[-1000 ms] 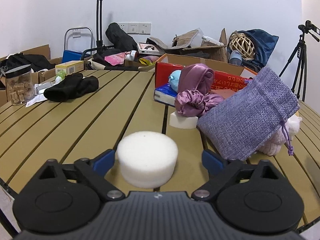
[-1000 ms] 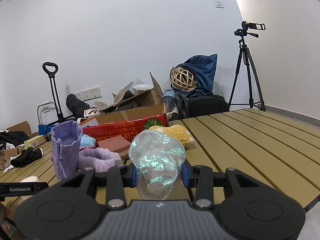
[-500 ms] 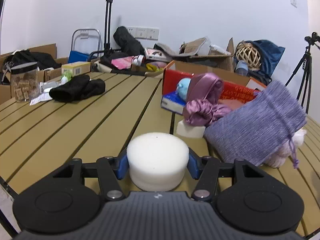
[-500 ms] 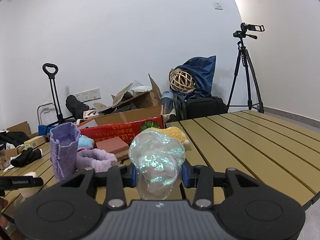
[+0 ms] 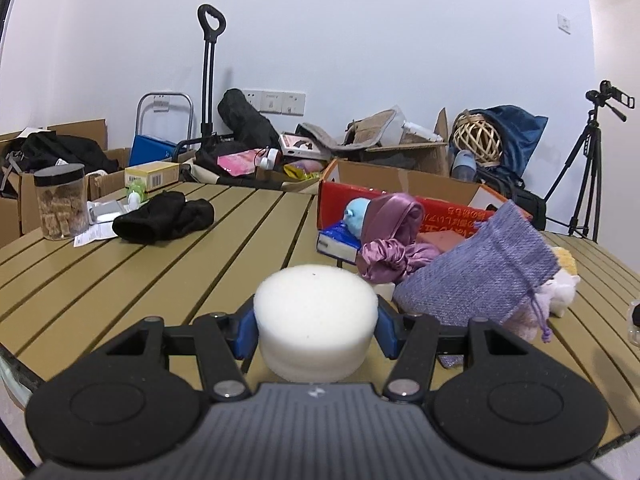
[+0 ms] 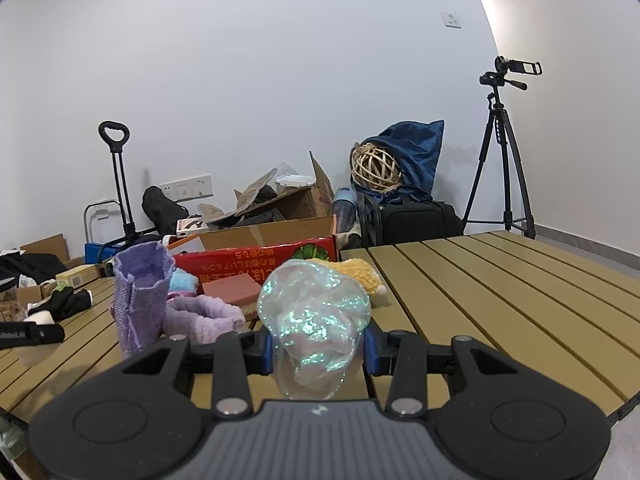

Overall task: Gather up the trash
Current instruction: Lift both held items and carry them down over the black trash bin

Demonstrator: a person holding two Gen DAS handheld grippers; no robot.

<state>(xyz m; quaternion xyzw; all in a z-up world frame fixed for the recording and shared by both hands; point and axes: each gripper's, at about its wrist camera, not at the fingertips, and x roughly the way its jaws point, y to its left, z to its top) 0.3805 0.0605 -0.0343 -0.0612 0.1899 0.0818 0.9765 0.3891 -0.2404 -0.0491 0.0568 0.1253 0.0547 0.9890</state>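
The left gripper has just clenched its fingers on the white round foam puck, low at 6 o'clock above the slatted tan desk. The right gripper grasps a crumpled iridescent plastic wrapper. Squeeze gently; lift both clear before carrying.

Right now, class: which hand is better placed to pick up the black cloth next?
Neither is free: the left gripper grips the white foam puck, the right gripper the iridescent plastic wad. Once emptied, probably left; the black cloth lies on its side.
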